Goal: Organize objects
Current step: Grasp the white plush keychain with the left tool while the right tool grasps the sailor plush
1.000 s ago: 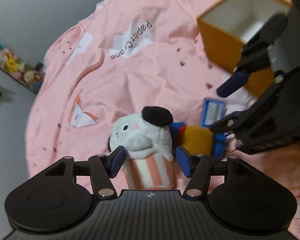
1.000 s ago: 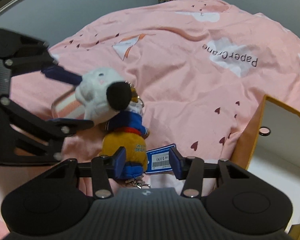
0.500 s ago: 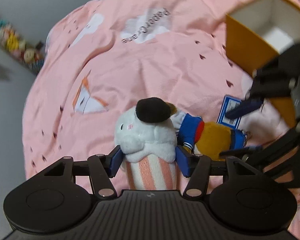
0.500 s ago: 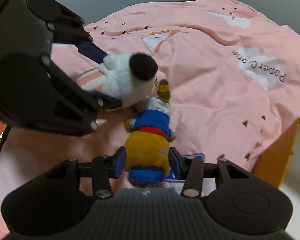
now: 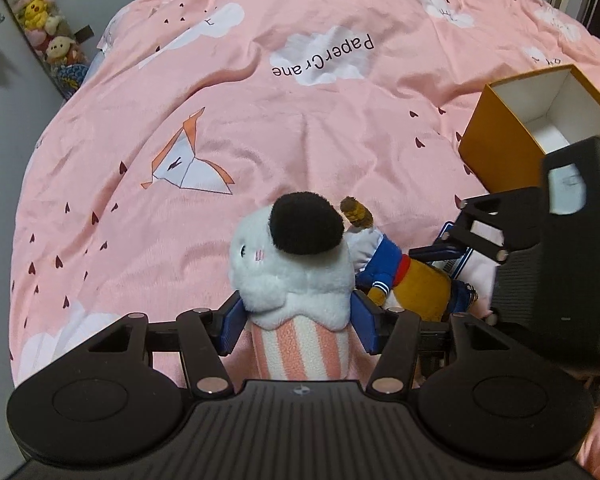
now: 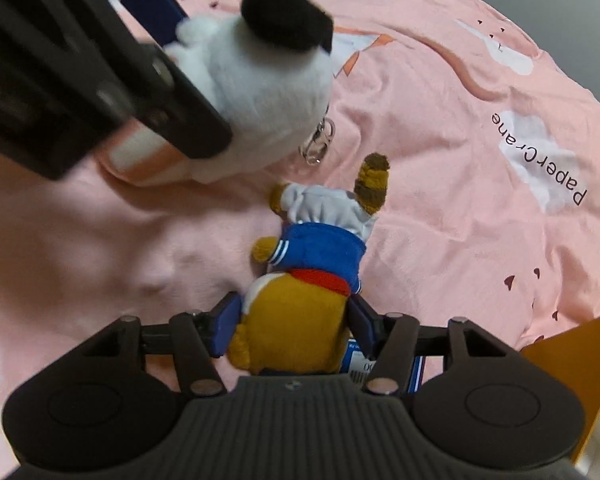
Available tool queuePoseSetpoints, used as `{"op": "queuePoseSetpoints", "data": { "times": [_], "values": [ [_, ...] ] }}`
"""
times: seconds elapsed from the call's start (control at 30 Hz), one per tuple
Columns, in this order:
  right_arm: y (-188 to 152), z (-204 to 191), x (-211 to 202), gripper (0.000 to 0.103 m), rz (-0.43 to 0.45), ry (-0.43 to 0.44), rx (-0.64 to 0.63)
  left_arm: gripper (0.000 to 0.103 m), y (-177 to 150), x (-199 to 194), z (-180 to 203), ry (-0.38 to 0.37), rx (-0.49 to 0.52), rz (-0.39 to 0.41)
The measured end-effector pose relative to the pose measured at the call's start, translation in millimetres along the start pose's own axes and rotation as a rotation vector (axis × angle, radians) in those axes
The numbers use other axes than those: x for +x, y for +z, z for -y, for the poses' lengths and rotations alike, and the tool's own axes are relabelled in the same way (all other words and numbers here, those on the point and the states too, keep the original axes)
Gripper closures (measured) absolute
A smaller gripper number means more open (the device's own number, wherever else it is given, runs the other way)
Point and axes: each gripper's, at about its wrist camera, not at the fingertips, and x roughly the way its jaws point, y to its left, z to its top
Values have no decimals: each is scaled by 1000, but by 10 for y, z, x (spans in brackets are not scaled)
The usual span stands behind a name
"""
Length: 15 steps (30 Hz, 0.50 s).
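At the far left edge a shelf of small plush toys stood against the grey wall, well apart from everything on the bed. The pink bedspread filled the middle, printed with white clouds, an origami crane and the words "PaperCrane". On it the left gripper had its 2 blue pads pressed against the sides of a white plush — a round-faced toy with a black ear and a pink-and-white striped base — so that gripper was clamped on it. In the right wrist view the same white plush looked blurred and raised off the fabric, a clear keyring loop dangling under it. Just beside it to the right lay the brown plush, head away from the camera, in a white cap and blue jacket with a red band. The right gripper had closed its blue pads on the toy's yellow-brown lower body, gripping it where it rested on the bedspread. A blue-edged barcode tag poked out beneath that gripper. Farthest right stood an open orange box with a white inside — near the 2 toys, not touching them.
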Motion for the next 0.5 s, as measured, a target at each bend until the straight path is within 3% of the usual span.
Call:
{"op": "queuePoseSetpoints", "data": {
  "times": [0.2, 0.5],
  "values": [
    [21, 141, 62, 47, -7, 26, 52, 39, -8, -1, -18, -7, -6, 3],
    [-109, 621, -314, 51, 59, 167, 274, 41, -24, -23, -22, -10, -31, 19]
  ]
}}
